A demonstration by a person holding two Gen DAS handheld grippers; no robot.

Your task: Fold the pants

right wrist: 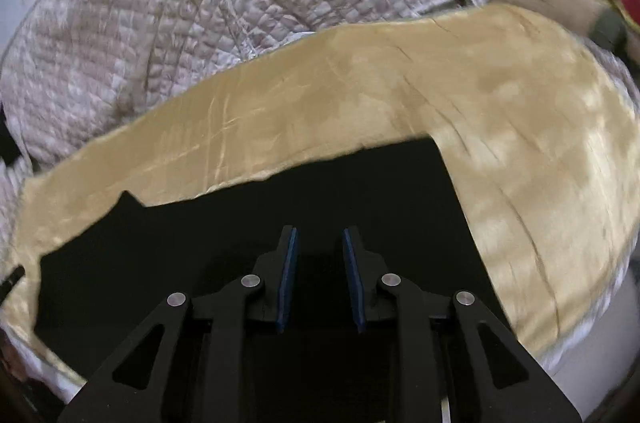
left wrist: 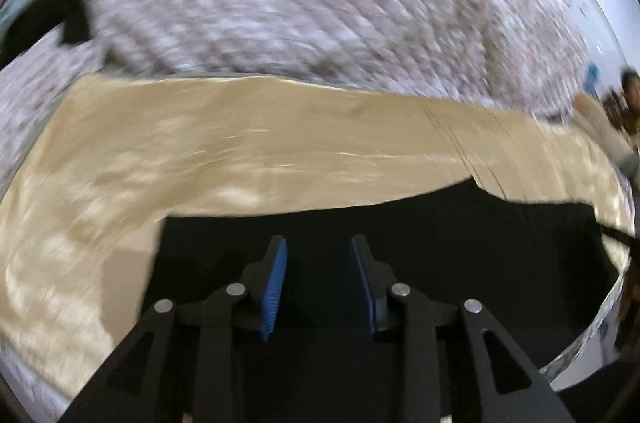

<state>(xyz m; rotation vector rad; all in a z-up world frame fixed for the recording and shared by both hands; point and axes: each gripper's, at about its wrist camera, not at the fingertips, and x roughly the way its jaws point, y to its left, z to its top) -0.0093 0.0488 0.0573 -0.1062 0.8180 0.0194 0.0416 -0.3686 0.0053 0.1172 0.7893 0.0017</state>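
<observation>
Blk pants [right wrist: 248, 243]; shiny gold-tan sheet [right wrist: 400, 103]; pale grey-pink quilt [right wrist: 160, 23], diamond stitch; blue pads [left wrist: 276, 283] w/ ridges.

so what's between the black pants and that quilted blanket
A tan satin sheet lies between the black pants and the quilted blanket; both wrist views show it.

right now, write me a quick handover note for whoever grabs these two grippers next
Left gripper: open, nothing between the pads.
Right gripper: open, also empty.
Black pants: lying flat on the tan cloth right under both grippers, with the quilted blanket bunched up behind.
Done: pants appear released and laid flat with a straight edge; how many folds are in cannot be told.
Left: probably regrip an end and fold again, then smooth. The left view is blurred, so check it first.
</observation>
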